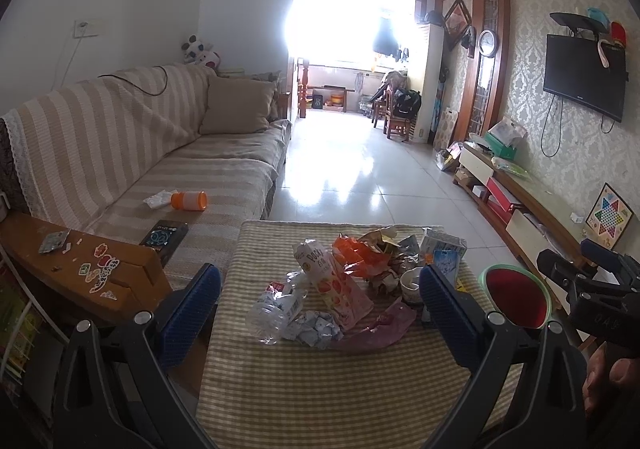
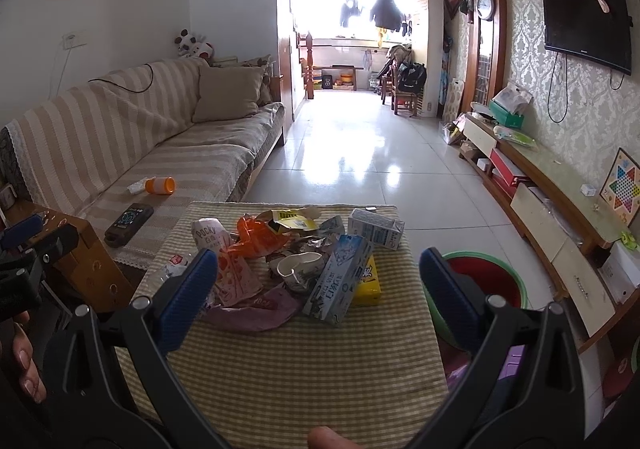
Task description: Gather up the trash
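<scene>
Both pairs of tongs hang above the near edge of the surface with their blue pads spread wide and nothing between them. The left tongs point at the left half of the trash heap, the right tongs at its right half. That split looks deliberate, so each side can take whatever lies nearest.

The trash sits piled in the middle of the checked cloth: a crushed clear bottle nearest the left tongs, a pink Pocky wrapper beside it, an orange bag further back, a crumpled paper cup in the centre, and a pale blue carton lying over a yellow box toward the right.

The green-rimmed red bin stands on the floor just beside the surface's right edge, probably placed there so drops from either side are short
</scene>
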Available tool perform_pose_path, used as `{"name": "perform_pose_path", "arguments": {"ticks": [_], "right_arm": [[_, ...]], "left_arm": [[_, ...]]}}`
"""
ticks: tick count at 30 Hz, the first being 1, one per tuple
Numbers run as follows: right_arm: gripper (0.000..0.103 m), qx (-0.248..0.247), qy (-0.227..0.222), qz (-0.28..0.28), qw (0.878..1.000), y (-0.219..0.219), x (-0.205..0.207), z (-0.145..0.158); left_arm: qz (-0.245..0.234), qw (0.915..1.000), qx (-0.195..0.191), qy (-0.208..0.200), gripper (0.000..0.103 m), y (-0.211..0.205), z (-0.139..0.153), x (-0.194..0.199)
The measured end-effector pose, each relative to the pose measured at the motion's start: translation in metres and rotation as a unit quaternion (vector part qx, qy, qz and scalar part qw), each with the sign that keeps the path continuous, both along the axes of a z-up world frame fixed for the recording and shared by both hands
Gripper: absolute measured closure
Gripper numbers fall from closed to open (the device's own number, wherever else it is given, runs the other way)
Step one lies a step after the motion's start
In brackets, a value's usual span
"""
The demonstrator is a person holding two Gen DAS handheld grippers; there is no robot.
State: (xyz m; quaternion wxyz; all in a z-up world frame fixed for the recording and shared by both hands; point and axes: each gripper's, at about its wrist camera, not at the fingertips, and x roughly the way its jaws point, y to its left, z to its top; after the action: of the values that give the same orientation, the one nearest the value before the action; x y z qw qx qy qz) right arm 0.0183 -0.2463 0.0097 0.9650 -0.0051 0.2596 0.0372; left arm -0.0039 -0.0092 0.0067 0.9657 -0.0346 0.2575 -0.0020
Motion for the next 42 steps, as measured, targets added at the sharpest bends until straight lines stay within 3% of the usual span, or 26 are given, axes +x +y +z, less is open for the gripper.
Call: {"name": "perform_pose_path", "arguments": {"ticks": [24, 42], "right_arm": [[0.003, -0.027, 0.011, 0.002, 1.000, 0.0070, -0.0005, -0.0047], [0.003, -0.007, 0.019, -0.007, 1.000, -0.0009, -0.0001, -0.0090]], "left_arm": [[-0.002, 1.0000, 0.001, 0.002, 0.008, -0.0029, -0.0003, 0.0000], [-0.004, 0.9999, 0.000, 0.010, 0.008, -0.0063, -0.0091, 0.0000]]}}
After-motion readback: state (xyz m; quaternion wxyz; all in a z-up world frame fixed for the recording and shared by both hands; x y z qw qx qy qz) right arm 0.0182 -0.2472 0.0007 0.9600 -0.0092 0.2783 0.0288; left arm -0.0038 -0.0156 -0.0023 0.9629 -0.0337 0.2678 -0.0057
